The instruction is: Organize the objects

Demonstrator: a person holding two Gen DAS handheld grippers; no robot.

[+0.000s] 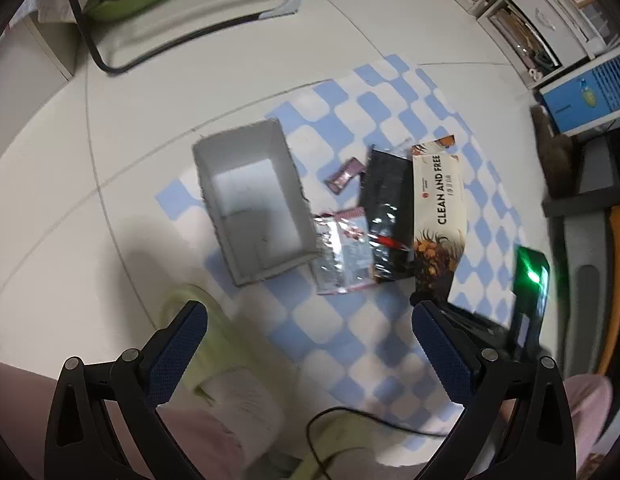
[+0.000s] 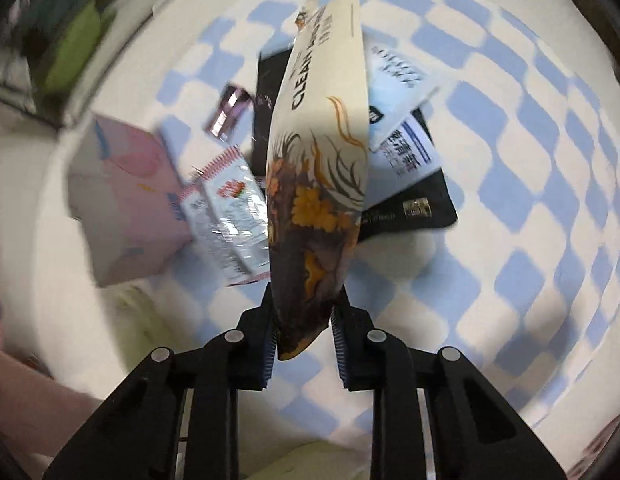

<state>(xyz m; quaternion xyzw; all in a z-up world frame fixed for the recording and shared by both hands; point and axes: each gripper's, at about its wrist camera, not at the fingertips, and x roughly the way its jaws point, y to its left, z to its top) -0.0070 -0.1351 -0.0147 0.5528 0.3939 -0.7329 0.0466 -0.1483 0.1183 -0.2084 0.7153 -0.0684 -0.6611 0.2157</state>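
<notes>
Two hand-held grippers. Left hand-held gripper [image 1: 310,328] spread wide, empty, hovering over blue-checked cloth [image 1: 390,92] on floor. Right hand-held gripper [image 2: 304,322] clenched on near end of cream "CLEAN AND FREE" pouch [image 2: 322,152], lifted above pile. One open box [image 1: 250,204] left of pile. One silver sachet [image 1: 342,252], one small purple packet [image 1: 344,176], one black pouch [image 1: 384,216]. Only right wrist view shows white packets [image 2: 402,120] beneath; only left shows box interior.
</notes>
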